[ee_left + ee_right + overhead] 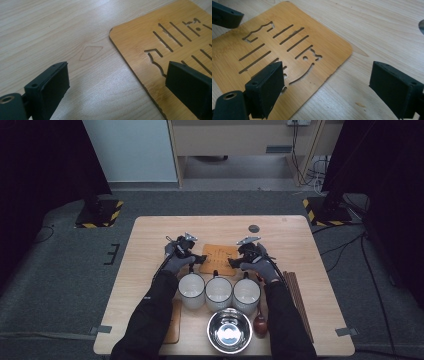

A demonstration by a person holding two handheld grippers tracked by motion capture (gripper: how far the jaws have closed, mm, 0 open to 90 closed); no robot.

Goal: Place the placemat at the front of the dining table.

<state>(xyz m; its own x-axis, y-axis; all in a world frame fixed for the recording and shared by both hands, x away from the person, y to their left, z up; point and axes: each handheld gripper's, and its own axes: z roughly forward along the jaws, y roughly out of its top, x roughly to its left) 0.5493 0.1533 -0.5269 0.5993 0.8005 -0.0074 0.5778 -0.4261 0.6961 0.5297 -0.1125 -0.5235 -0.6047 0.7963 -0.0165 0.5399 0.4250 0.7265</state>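
Near to far: three white mugs [219,292], then the bamboo trivet [218,259] flat mid-counter [150,245]. Left hand-held gripper [117,82] and right hand-held gripper [325,85] gape wide, empty, straddling its edges. Looks light, stiff, thin; I'd pinch an edge, since slotted parts might snap.

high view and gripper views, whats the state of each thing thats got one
left gripper: open, jaws either side of the mat's edge
right gripper: open, jaws either side of the mat's opposite edge
bamboo mat: flat on the table, not gripped
three white cups: upright in a row, look empty
steel bowl: upright, empty
wooden spoon: lying beside the bowl
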